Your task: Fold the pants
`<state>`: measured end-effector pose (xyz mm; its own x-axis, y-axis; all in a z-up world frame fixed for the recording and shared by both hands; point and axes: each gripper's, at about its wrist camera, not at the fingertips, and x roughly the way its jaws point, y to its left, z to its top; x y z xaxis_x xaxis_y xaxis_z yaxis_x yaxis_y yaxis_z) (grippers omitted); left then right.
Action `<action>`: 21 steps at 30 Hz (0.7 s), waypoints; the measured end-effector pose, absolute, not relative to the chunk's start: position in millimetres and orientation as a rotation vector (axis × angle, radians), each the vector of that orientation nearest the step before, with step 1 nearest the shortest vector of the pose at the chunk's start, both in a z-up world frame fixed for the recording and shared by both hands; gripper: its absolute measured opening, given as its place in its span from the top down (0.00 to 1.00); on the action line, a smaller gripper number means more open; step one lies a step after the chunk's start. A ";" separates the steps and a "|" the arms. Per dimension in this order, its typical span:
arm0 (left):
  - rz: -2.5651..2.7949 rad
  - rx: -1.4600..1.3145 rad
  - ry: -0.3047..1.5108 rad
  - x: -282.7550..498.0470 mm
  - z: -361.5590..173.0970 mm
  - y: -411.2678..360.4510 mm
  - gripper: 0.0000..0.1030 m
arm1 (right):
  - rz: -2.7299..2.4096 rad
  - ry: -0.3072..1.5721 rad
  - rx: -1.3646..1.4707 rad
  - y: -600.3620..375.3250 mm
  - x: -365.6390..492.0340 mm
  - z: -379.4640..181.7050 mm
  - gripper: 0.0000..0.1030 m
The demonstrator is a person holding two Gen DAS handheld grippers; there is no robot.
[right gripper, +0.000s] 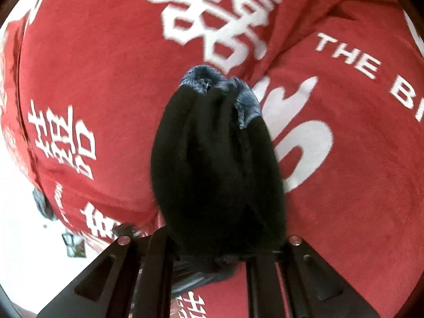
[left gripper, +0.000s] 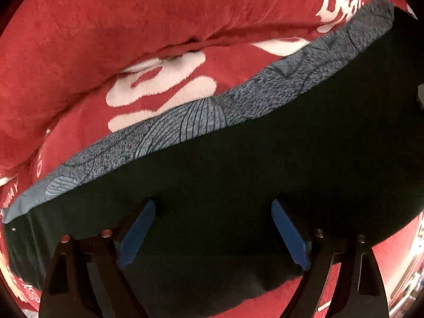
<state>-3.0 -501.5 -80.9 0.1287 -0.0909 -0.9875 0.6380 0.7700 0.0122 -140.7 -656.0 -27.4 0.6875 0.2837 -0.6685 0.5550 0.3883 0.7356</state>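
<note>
Red printed bedding (left gripper: 132,26) underlies dark pants (left gripper: 238,164); left gripper (left gripper: 213,234) jaws wide above them; right gripper (right gripper: 212,249) jaws clamping bunched pants.

The left wrist view is being taken from just behind the left tool (left gripper: 213,234), looking almost straight down at close range; its blue pads (left gripper: 137,232) are framing the lower middle of the frame, with dark pants (left gripper: 238,175) filling the lower half and a red printed bedcover (left gripper: 106,26) filling the upper half. The right wrist view is being taken from behind the right tool (right gripper: 212,254), angled downward and very near, so that a bunched part of the pants (right gripper: 217,164) is covering the centre of the frame. The red bedcover (right gripper: 92,61) and the pants are being shared by both views.
</note>
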 end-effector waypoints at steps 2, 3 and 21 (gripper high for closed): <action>-0.585 0.442 1.398 4.0 -77.1 -492.4 0.13 | -0.198 0.852 1.136 -647.5 -133.1 -15.7 0.87; -0.584 0.428 1.411 6.3 -75.3 -488.2 0.13 | -0.198 0.856 1.103 -643.3 -129.3 -9.3 0.87; -0.329 0.236 1.410 52.6 -26.7 -210.4 0.13 | -0.164 1.133 0.337 -394.4 -1.8 22.0 0.75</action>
